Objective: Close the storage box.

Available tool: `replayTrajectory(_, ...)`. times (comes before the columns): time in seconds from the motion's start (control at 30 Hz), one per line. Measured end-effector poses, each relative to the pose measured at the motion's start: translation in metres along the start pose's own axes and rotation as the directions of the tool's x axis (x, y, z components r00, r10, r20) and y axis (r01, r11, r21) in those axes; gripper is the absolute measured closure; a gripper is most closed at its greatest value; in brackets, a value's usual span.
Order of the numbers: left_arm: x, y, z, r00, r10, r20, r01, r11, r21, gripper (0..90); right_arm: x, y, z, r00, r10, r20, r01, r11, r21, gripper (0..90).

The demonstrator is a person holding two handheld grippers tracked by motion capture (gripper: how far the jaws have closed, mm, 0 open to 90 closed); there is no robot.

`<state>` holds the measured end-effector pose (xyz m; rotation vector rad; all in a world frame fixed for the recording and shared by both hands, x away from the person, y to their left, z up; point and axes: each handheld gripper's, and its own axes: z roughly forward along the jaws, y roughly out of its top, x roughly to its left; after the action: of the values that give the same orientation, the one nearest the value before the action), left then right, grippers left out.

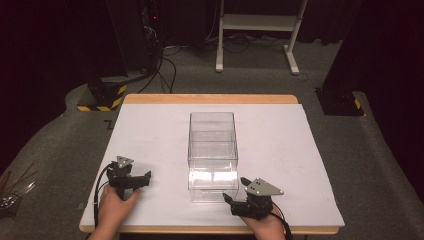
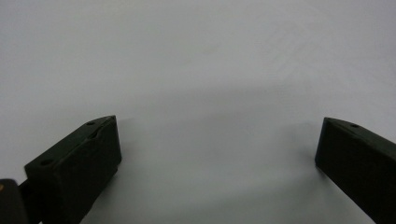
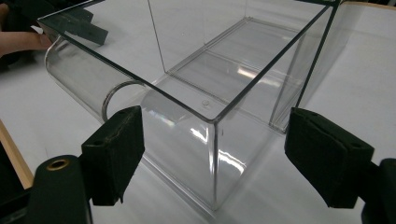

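The right gripper point(image 3: 212, 154) is held wide open, empty, near a corner of the clear box point(image 3: 196, 88). The left gripper point(image 2: 217, 154) is spread wide over bare table point(image 2: 196, 56), empty.

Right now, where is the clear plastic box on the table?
In the high view the clear plastic box stands at the middle of the white table, nearer the right gripper, whose open jaws face its near corner.

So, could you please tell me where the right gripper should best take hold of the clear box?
Probably at the near right corner of the clear box, coming from the person's side. The right gripper already faces that corner with jaws open on either side. The thin upright walls there offer an edge to pinch; the rounded front looks likelier to slip.
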<state>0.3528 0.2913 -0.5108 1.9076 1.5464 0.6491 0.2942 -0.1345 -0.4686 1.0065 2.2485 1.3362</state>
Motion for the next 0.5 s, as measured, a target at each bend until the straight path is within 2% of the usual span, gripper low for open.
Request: replayTrajectory(0.5, 0.0000, 0.0000, 0.0001, 1.0000, 0.000, 0.000, 0.000, 1.0000, 0.000, 0.5, -0.0057, 0.0045, 0.0071, 0.9998, 0.007, 0.020, -0.007, 1.000, -0.005, 18.2)
